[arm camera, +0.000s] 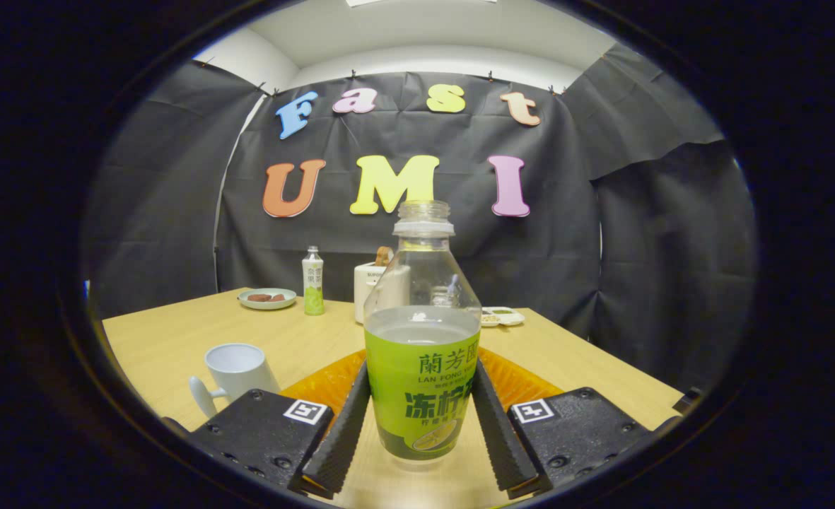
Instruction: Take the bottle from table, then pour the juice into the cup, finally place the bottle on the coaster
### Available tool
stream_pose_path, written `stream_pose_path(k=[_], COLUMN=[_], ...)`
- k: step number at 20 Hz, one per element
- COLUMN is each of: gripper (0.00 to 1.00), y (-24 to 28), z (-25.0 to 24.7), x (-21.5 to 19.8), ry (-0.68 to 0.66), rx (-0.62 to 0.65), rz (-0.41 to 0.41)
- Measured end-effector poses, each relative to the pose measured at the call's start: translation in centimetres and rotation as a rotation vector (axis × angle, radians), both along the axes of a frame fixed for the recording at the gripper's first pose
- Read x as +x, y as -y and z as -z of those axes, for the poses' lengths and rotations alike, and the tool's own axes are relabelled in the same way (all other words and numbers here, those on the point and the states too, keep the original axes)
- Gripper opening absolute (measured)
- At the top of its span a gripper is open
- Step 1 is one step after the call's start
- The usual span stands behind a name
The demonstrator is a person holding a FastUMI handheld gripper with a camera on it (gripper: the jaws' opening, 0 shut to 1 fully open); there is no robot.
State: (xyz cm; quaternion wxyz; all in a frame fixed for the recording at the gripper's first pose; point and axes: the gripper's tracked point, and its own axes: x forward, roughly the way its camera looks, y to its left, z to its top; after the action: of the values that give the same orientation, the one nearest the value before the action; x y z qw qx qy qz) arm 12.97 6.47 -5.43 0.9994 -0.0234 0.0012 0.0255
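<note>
Bottle [422, 367] upright between gripper [421, 424] fingers, seemingly clamped.

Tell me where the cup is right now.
In the gripper view the cup stands on the table, left of the bottle held between the tool's fingers.

Far across the table [177, 339] — a small bottle [312, 281], a plate [267, 298], a white container [369, 290], a dish [502, 317].
</note>
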Motion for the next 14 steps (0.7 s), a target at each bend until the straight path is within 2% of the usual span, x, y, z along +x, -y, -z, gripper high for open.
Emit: stream_pose_path(k=[7, 13, 14], gripper=[0.8, 0.8, 0.8], y=[0.0, -2.5, -2.2], z=[-5.0, -10.3, -10.5], x=[-5.5, -8.4, -8.2], ry=[0.052, 0.142, 0.141], rx=[-0.028, -0.181, -0.214], rz=[0.012, -0.01, 0.008])
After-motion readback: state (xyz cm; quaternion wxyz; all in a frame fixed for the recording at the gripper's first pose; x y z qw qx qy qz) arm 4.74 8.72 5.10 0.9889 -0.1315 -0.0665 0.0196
